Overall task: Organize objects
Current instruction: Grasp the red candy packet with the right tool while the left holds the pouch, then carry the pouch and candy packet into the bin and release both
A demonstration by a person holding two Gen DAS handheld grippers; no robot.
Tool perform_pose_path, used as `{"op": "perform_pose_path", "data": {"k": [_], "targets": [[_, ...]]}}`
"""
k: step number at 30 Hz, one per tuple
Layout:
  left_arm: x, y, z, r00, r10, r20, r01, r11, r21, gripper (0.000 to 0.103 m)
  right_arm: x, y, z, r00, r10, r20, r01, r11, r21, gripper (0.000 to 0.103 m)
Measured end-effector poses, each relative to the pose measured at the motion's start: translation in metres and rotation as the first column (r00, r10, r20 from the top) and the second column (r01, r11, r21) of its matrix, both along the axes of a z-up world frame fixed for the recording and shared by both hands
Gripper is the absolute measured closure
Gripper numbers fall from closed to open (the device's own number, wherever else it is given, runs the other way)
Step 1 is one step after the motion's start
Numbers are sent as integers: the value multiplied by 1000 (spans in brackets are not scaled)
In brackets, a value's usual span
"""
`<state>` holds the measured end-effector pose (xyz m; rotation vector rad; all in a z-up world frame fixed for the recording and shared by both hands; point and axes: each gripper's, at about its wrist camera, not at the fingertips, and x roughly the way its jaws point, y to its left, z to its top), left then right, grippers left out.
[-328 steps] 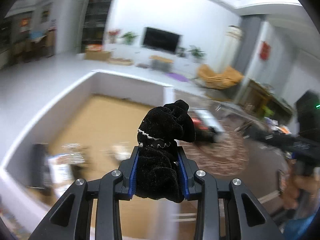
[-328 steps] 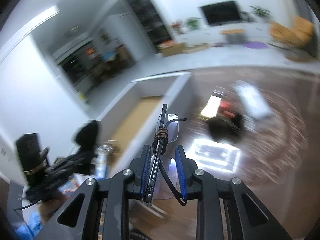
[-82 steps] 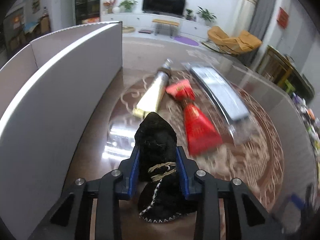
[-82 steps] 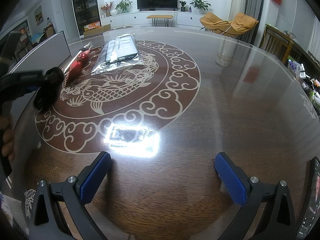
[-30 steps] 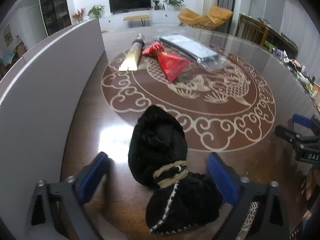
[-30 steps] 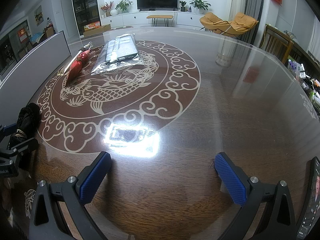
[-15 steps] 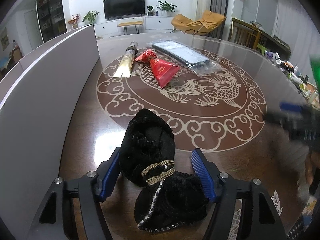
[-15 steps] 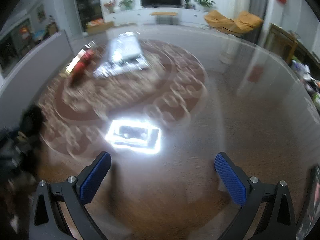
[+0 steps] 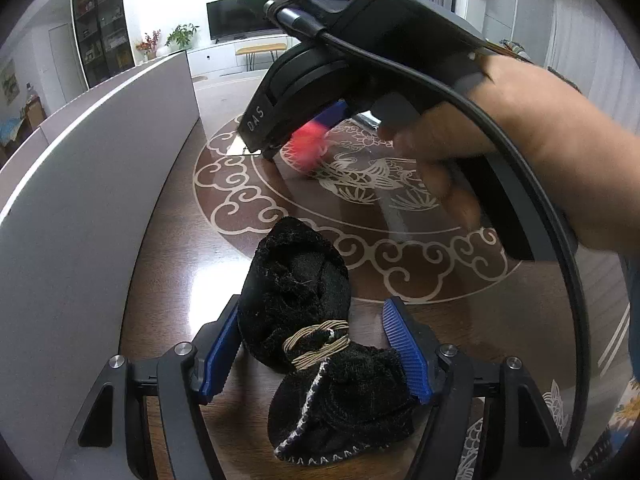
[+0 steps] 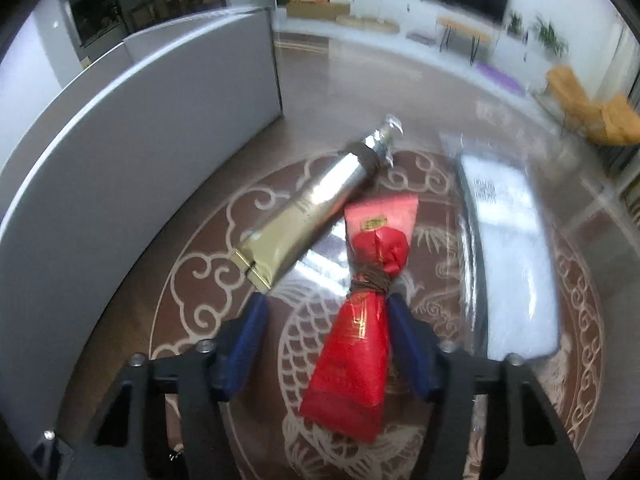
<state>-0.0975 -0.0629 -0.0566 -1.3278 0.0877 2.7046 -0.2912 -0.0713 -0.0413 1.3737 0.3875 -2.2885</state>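
A black cloth pouch [image 9: 308, 320] tied with a tan cord lies on the brown table. My left gripper [image 9: 312, 344] is open around it, jaws on either side, the left pad touching or nearly so. My right gripper [image 10: 326, 320] is open around a red foil packet [image 10: 360, 344] tied with brown cord, jaws apart from its sides. A gold tube [image 10: 316, 208] lies just left of the packet. The right gripper's body and the hand holding it [image 9: 400, 92] fill the upper left wrist view, over the red packet [image 9: 308, 148].
A grey partition wall [image 10: 120, 168] runs along the table's left side, also in the left wrist view [image 9: 80, 200]. A flat silver package in clear wrap [image 10: 508, 256] lies right of the red packet. The table has a dragon pattern ring [image 9: 400, 280].
My right gripper has swung left across the table and now straddles the red packet. My left gripper's jaws have narrowed around the black pouch, which has not moved.
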Motion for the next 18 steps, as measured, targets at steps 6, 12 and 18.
{"op": "perform_pose_path", "data": {"k": [6,12,18], "targets": [[0,-2,1,1000,-3,1,3,1000,5,35,43,23,3,1000,-6,-30,5,1000,-29,78],[23,3,2,993,-117,18,116,993,28,34,141,102,5,999,-35,2,35,992,-120,78],[43,-13,5,993,-107,57,100,989,105,23,220,175,11,993,-102,54,111,974,-198,60]]}}
